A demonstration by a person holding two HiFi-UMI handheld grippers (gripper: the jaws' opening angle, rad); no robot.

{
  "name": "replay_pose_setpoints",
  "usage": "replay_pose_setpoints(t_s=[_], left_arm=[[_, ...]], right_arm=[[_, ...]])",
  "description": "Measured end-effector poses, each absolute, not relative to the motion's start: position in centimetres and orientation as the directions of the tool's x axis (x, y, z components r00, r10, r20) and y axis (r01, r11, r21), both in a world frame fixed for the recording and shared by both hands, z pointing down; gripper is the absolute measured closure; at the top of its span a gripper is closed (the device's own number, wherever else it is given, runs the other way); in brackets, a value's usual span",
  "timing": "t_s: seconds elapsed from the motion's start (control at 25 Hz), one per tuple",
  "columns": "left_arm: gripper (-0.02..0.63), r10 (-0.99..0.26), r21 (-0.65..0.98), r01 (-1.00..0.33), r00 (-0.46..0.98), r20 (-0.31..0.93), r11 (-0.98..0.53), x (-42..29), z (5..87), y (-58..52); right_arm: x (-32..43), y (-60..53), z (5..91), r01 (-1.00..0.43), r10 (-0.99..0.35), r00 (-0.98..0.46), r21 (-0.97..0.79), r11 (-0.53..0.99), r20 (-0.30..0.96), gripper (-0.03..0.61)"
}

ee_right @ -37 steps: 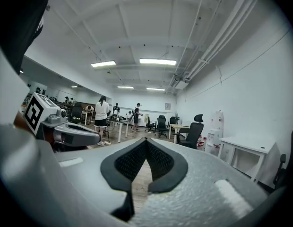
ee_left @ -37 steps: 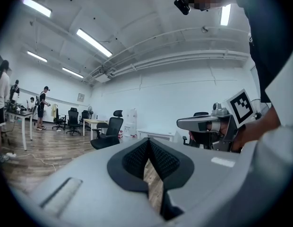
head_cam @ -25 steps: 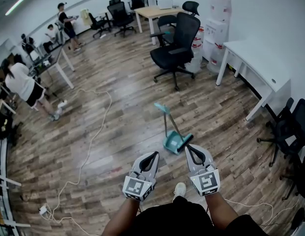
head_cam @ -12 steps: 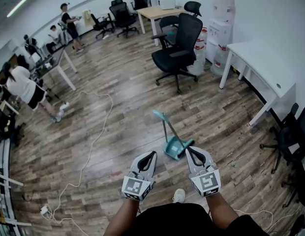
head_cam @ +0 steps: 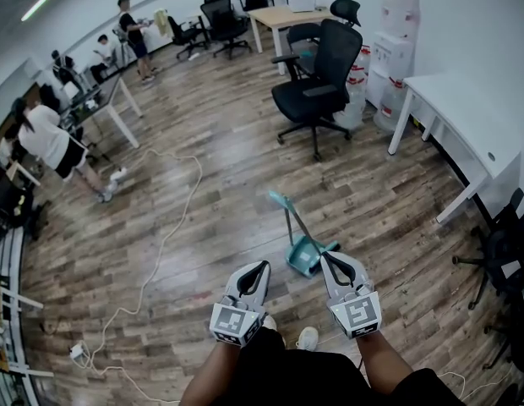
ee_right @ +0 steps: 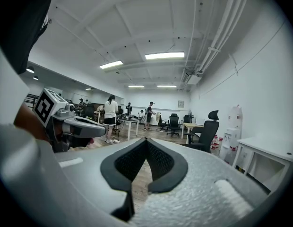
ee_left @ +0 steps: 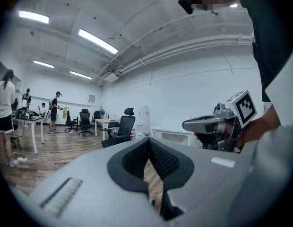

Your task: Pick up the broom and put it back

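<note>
A teal broom [head_cam: 289, 216] with a long handle stands in its teal dustpan [head_cam: 302, 256] on the wooden floor, in the lower middle of the head view. My left gripper [head_cam: 263, 266] is held level just to the near left of the dustpan, jaws shut and empty. My right gripper [head_cam: 324, 258] is shut too, its tip close beside the dustpan's near right edge; whether it touches I cannot tell. In the left gripper view the left gripper [ee_left: 147, 142] has its pads meeting, and the right gripper [ee_left: 203, 124] shows alongside. The right gripper view shows the right gripper [ee_right: 146, 141] closed on nothing.
A black office chair [head_cam: 319, 81] stands beyond the broom. A white desk [head_cam: 469, 121] runs along the right wall, with another dark chair [head_cam: 509, 252] nearer. A white cable [head_cam: 165, 235] snakes over the floor at left. People [head_cam: 49, 142] stand at desks far left.
I have stepped a little forward with both grippers, still side by side and shut. The room has slid slightly in view; the broom has not moved on the floor.
</note>
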State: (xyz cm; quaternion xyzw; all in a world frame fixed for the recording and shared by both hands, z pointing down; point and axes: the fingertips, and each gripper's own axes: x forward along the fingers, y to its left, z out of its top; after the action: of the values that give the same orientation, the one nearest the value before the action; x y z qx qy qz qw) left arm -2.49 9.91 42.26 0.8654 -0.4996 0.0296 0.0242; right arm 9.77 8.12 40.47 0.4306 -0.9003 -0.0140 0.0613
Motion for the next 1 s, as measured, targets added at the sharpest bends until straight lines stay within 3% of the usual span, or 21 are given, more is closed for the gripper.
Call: replay_pose_setpoints(t_s=[0.16, 1.0], left_arm=[[0.595, -0.853, -0.039, -0.854, 0.515, 0.089, -0.520, -3.0, 42.9, 8.0], [0.595, -0.822, 0.001, -0.825, 0.563, 0.082, -0.565, -10.5, 42.6, -5.4]], right_arm=[[8.9, 6.7, 41.4, -0.761, -0.765, -0.631, 0.093, 0.642, 0.127, 0.575], [0.9, -6.1, 43.8, -0.776, -0.802, -0.559, 0.207, 0.596, 0.212, 0.575]])
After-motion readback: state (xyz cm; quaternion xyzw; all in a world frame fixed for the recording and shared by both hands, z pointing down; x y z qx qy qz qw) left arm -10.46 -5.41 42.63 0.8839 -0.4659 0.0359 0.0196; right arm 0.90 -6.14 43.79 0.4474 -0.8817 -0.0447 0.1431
